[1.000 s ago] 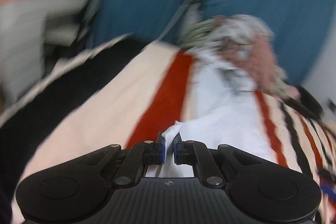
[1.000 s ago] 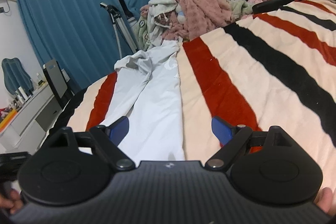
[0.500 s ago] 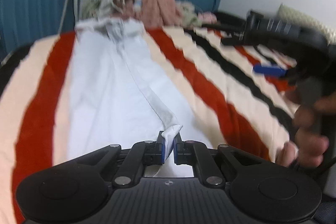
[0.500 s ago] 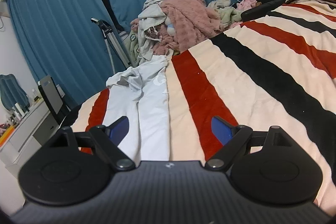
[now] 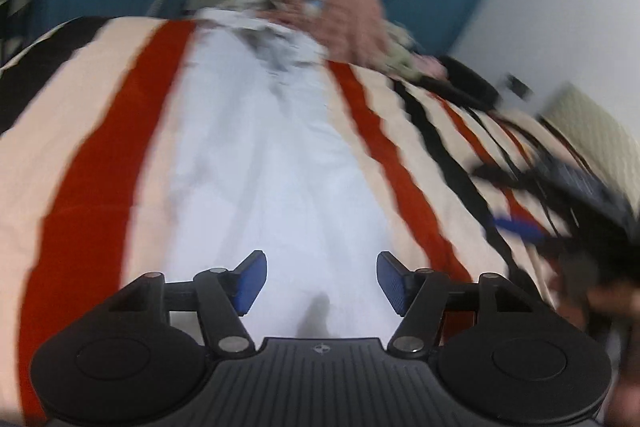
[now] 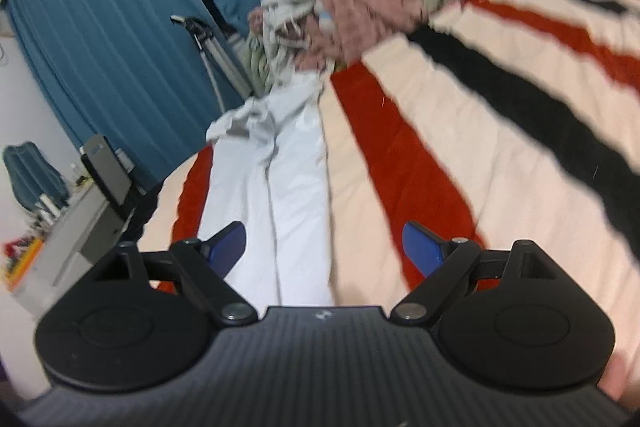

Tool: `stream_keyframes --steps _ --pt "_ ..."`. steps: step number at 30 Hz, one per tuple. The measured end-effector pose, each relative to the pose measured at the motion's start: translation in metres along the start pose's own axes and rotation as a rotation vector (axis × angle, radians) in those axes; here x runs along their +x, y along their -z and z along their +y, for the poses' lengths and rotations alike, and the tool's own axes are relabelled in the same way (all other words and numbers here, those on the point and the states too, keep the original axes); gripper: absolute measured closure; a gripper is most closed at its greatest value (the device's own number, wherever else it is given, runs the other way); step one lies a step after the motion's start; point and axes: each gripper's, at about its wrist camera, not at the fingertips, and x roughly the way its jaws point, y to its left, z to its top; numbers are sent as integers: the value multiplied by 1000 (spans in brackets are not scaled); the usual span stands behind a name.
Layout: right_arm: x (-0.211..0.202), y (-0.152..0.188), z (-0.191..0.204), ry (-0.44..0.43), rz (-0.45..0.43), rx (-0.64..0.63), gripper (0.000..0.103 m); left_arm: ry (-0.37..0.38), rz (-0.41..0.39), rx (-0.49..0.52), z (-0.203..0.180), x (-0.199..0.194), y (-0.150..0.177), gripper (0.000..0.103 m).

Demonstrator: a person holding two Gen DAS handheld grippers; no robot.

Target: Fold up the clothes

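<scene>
**Folding barely begun: trousers laid long, both tongs empty**

Lying lengthwise on the striped bed (image 6: 460, 155), the white trousers (image 5: 280, 179) run from 6 o'clock up toward 12, the legs side by side with a seam between them, the far end rumpled. No cross-fold shows; that looks left to do. A clothes pile (image 6: 340, 3) sits at 12 o'clock touching the far end, likely waiting and crowding that end. Left gripper (image 5: 318, 281): tongs spread, holding nothing, over the near end. Right gripper (image 6: 324, 247): spread, empty, straddling the trousers' right edge. Views are blurred.
</scene>
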Motion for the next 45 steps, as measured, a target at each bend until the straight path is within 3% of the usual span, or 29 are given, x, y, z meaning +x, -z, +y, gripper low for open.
stream_keyframes --steps 1,3,5,8,12,17,20,22,24,26,30,34,38,41,45 --pt "3 1 -2 -9 23 23 16 -13 0 -28 9 2 -3 43" --pt "8 4 -5 -16 53 51 17 -39 1 -83 27 5 -9 66" --pt "9 7 -4 -4 45 42 26 -52 44 -134 39 15 -10 76" --pt "9 10 1 6 33 2 26 -48 108 -138 42 27 -8 87" --pt "16 17 -1 12 86 1 26 -29 164 -95 35 33 0 93" --pt "35 34 -34 -25 297 232 26 60 201 -59 27 28 11 94" --pt "35 45 -52 -22 366 363 26 95 178 -97 32 20 11 87" --pt "34 48 -56 -31 384 394 27 76 157 -156 41 17 10 72" --pt "34 50 -54 -35 401 391 34 51 140 -214 49 15 8 36" --pt "35 52 -53 -36 417 385 38 26 122 -273 58 13 6 27" --pt "35 54 -56 -31 440 378 48 -25 87 -389 75 9 3 25" --pt "30 54 -52 -37 431 349 53 -88 134 -419 83 15 5 25" --pt "17 54 -42 -68 388 314 54 -99 170 -432 86 21 9 26" --pt "19 61 -38 -80 428 315 54 -102 189 -446 87 22 12 29" --pt "19 70 -36 -17 442 308 56 -93 210 -461 89 24 17 32"
